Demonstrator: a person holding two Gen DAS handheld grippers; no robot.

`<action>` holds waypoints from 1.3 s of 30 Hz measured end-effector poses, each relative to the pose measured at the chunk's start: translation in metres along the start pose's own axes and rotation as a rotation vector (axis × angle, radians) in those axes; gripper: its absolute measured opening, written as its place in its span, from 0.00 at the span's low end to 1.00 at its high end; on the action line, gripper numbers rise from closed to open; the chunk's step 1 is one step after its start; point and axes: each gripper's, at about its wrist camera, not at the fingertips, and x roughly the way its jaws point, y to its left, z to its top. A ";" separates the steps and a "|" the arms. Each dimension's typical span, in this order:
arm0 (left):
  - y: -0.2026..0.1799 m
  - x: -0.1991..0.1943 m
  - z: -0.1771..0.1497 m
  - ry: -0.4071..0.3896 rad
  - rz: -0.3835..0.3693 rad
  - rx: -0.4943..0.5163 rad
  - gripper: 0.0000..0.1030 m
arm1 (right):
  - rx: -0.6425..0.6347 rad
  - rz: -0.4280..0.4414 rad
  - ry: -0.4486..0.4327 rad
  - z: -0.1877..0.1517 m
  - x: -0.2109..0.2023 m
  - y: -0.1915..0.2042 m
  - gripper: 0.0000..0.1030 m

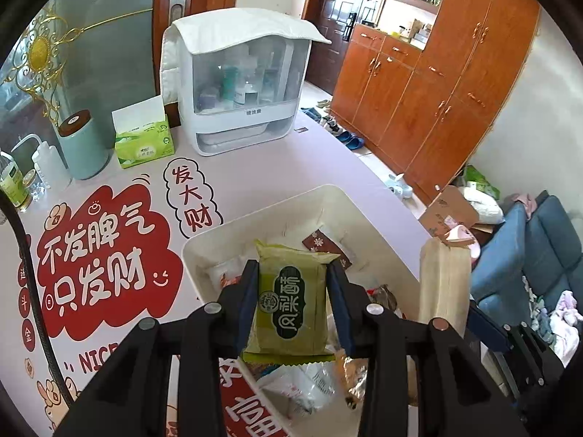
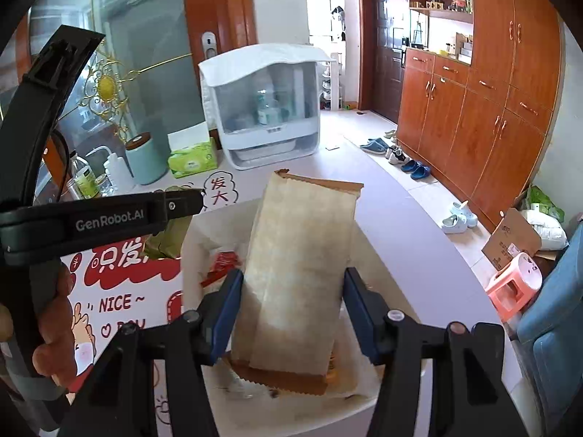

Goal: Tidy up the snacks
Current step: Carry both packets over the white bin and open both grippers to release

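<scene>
— While both packets hang over the white bin (image 1: pixel 218 240), best kept level and lowered straight, not dropped. Right gripper (image 2: pixel 291 302), pinching the tall brown paper snack bag (image 2: pixel 302 255) by its sides, held upright above the bin's right half.

— And the left gripper (image 1: pixel 291 284)?

— Clamped on the green pineapple-cake packet (image 1: pixel 291 302), hanging above the bin's middle. Worth setting the big bag down first along the right wall, then slotting the small packet beside it.

— Inside the bin?

— Loose wrapped snacks: a dark red packet (image 1: pixel 326 245) toward the far wall, pale and clear wrappers near the front wall, something red at the left. Exact kinds hard to tell. Bin near the table's right edge.
</scene>
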 end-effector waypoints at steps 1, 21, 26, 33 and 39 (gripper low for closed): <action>-0.001 0.002 0.001 0.002 0.006 -0.002 0.35 | 0.000 0.000 0.001 0.000 0.001 -0.003 0.54; -0.003 0.021 0.003 0.043 0.073 -0.064 0.35 | -0.031 -0.017 0.023 0.009 0.022 -0.016 0.55; -0.005 0.017 0.003 0.036 0.102 -0.054 0.35 | -0.040 -0.025 0.020 0.013 0.024 -0.015 0.55; -0.003 0.005 0.004 -0.005 0.204 -0.054 0.83 | -0.106 -0.040 0.045 0.016 0.031 -0.005 0.55; 0.004 -0.022 -0.005 -0.066 0.245 -0.072 0.85 | -0.123 -0.028 0.042 0.007 0.025 0.000 0.62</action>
